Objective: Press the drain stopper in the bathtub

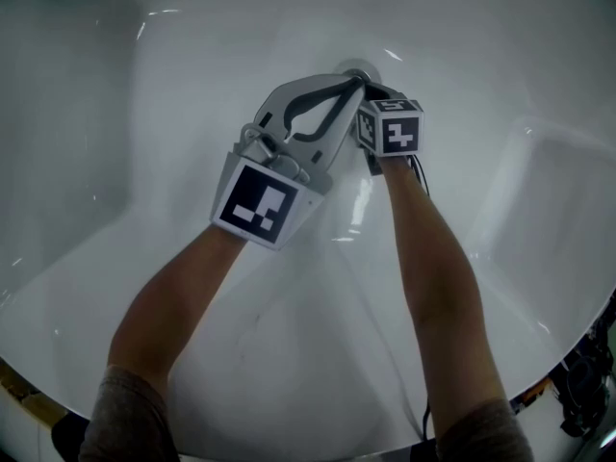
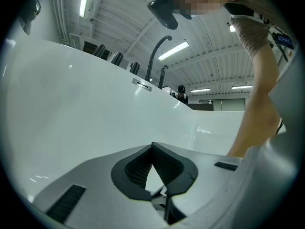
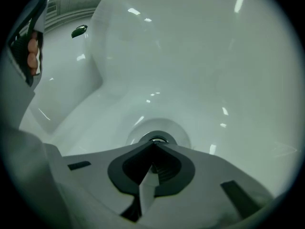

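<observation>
The round chrome drain stopper (image 3: 155, 139) sits in a shallow dish in the white bathtub floor (image 3: 200, 80). It shows in the head view as the drain stopper (image 1: 358, 67) just past both grippers. My right gripper (image 3: 153, 146) is shut with nothing between its jaws, and its closed tips sit at the stopper's near edge; I cannot tell if they touch. In the head view the right gripper (image 1: 373, 92) points down at the drain. My left gripper (image 1: 354, 83) lies beside it, shut and empty. The left gripper (image 2: 152, 145) faces the tub wall (image 2: 86, 109).
A curved faucet (image 2: 156, 56) stands on the tub's rim in the left gripper view, with my right forearm (image 2: 259, 113) at the right. A dark oval fitting (image 3: 79, 31) sits on the far tub wall. The tub's sides rise steeply around both arms.
</observation>
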Demonstrator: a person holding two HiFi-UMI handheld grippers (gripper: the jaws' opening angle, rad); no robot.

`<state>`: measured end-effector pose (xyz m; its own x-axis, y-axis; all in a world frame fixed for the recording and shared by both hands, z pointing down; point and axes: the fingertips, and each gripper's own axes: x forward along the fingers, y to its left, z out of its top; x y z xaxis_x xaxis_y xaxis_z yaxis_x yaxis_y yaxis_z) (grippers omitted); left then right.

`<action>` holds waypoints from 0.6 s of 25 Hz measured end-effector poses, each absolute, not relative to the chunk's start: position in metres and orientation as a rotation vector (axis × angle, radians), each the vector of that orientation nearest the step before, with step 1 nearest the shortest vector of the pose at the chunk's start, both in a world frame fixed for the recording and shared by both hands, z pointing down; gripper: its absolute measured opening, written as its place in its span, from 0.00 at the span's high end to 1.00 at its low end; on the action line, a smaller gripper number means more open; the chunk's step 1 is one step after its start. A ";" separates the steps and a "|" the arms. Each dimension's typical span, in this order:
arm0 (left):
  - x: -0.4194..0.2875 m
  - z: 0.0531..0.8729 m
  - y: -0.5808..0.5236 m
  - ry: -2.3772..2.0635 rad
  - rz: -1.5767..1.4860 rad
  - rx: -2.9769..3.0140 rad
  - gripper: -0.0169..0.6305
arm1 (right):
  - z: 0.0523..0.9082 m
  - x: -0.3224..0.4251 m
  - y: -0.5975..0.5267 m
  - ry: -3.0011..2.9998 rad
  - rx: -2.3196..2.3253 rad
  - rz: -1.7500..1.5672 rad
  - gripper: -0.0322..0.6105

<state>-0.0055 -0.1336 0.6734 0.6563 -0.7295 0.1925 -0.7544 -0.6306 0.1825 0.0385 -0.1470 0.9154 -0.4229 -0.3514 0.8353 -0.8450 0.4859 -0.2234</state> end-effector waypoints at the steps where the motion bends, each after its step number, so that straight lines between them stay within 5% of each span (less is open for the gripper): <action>1: -0.004 0.673 -0.132 -1.196 0.155 2.626 0.96 | 0.913 0.040 -0.146 -1.993 0.990 0.853 0.95; 15: -0.026 0.653 -0.113 -1.276 0.071 2.621 0.96 | 0.870 0.024 -0.144 -2.056 1.128 0.763 0.95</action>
<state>-0.0264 -0.1131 0.6526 0.6205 -0.7714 0.1412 -0.7823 -0.5964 0.1799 0.0243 -0.1439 0.8696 -0.4078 -0.4851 0.7735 -0.8724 0.4571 -0.1732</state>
